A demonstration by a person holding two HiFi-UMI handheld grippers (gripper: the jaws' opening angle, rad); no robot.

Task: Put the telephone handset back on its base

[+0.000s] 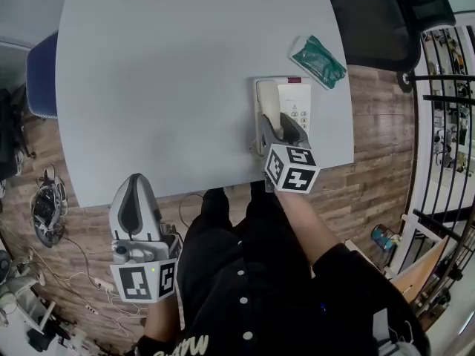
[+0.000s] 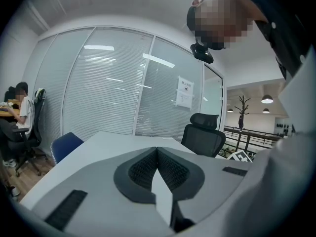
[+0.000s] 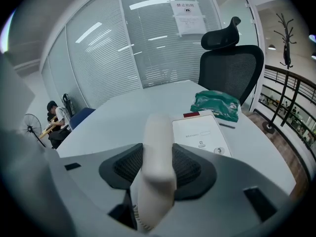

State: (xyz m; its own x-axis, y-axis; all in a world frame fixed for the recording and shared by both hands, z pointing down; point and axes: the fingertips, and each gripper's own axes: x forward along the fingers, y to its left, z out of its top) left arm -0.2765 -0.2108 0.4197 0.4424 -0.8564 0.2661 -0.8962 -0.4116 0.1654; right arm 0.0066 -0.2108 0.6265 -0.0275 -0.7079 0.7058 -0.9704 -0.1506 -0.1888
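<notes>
- White handset [image 3: 157,152] is clamped between the pads of the right tool [image 3: 157,168]. The jaws stand wide around its body, w/ the coiled cord end showing at the bottom.
- Head view: the handset [image 1: 268,101] lies lengthwise over the left side of the base [image 1: 298,111], where the cradle looks to be. The right tool [image 1: 276,128] holds it from the near end.
- Can't tell if it's fully seated or just above the cradle; the right gripper view suggests it's a bit tilted.
- The base sits near the desk [image 1: 185,73] front-right edge, w/ a green packet [image 1: 319,60] just beyond it and apart from it.
- Left tool [image 1: 136,188]: jaws closed together, nothing between them. It's held off the desk's near edge, well apart from the phone, and looks idle.
- Progress, my read: nearly done. Handset picked up, brought to the base and lined up.
- Left to do: press it down flat into the cradle, check both ends sit, let go, pull the right tool back.
</notes>
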